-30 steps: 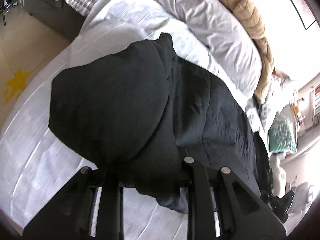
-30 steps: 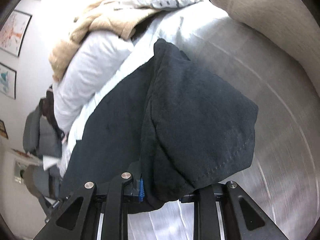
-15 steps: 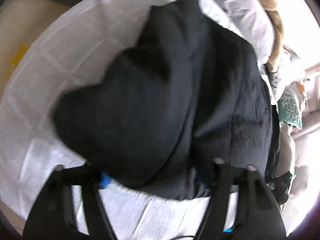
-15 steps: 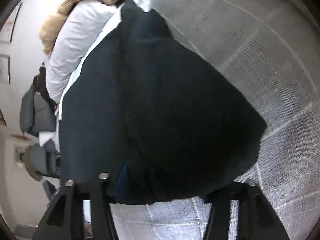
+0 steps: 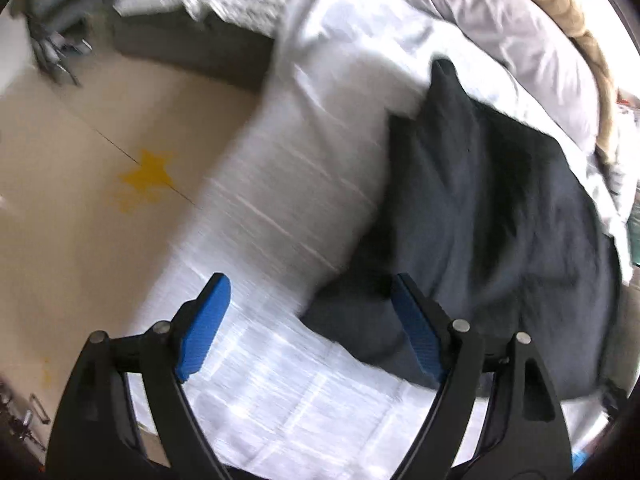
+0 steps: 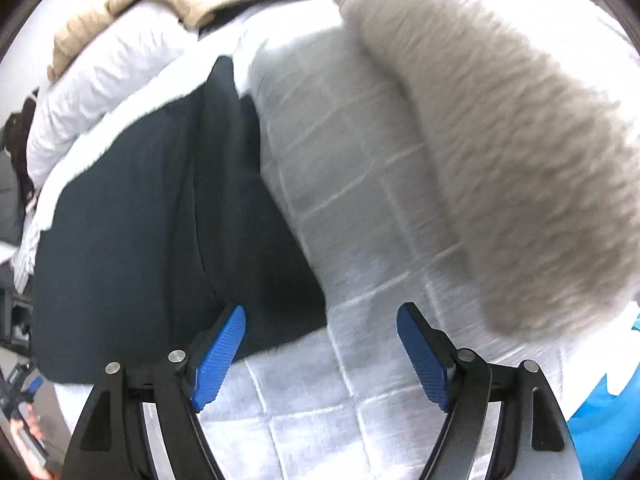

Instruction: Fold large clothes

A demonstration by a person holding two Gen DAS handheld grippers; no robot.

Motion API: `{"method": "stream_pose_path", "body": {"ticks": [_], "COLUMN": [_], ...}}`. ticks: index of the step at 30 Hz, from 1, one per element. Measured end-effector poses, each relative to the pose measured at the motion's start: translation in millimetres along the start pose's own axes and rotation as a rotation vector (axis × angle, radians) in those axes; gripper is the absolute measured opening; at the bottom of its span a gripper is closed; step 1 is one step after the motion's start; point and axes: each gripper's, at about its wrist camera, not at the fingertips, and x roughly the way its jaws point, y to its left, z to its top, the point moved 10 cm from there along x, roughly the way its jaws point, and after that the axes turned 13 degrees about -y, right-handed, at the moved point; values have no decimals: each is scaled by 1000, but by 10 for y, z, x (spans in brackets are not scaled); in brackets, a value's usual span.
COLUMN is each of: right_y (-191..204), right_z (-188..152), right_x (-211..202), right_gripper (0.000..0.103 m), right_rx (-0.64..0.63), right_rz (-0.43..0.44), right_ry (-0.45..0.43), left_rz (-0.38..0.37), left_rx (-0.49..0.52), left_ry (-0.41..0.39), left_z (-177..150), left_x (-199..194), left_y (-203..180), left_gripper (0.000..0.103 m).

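Grippers, left gripper point(image 5: 308, 328) and right gripper point(image 6: 320, 356), hang with jaws opening and empty over the white quilt point(image 5: 304, 396), leaving the dark garment point(image 5: 492, 216) folded flat.

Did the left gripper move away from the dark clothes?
Yes. The left gripper has swung off the dark garment toward the bed edge and the yellow floor star, jaws opening, nothing between them.

A dark navy garment point(image 5: 492, 216) is lying on the white checked bed cover point(image 5: 304, 392), folded over on itself into a thick, roughly oblong bundle; one layer is sitting on top of another with a soft ridge running lengthwise; its narrow end is pointing toward the pillows; its near edge is bulging slightly; nothing is gripping it.
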Motion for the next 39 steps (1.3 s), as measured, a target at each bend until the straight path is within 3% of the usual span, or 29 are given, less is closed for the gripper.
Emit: {"method": "stream_pose_path", "body": {"ticks": [4, 9, 12, 16, 21, 26, 30, 32, 35, 39], "right_y": [188, 974, 1510, 2177, 2585, 2623, 2439, 2222, 1694, 1317], "right_z": [171, 256, 161, -3, 26, 289, 516, 638, 819, 971], "right_x": [-87, -112, -78, 85, 285, 567, 903, 1044, 1187, 1143], "right_gripper": [80, 80, 80, 80, 80, 80, 80, 80, 80, 78], "right_rx": [-56, -200, -312, -412, -522, -559, -544, -499, -387, -289], "right_rz": [-11, 46, 103, 185, 169, 112, 71, 58, 24, 84], "right_ry": [-100, -263, -298, -273, -320, -384, -355, -342, -313, -303], "left_rz": [-23, -200, -280, -356, -337, -236, -213, -196, -155, -133], "left_rx": [-10, 122, 211, 286, 342, 441, 345, 281, 269, 279], "left_ry": [-130, -131, -157, -200, -292, -334, -252, -224, -235, -244], "left_z": [229, 101, -15, -64, 162, 329, 405, 457, 531, 565], "left_x": [-200, -295, -314, -293, -18, 339, 751, 891, 976, 981], "left_y": [-161, -974, -1515, -2054, -2453, -2475, -2157, -1931, -1641, -1418], "left_gripper": [83, 83, 83, 83, 83, 83, 83, 83, 83, 83]}}
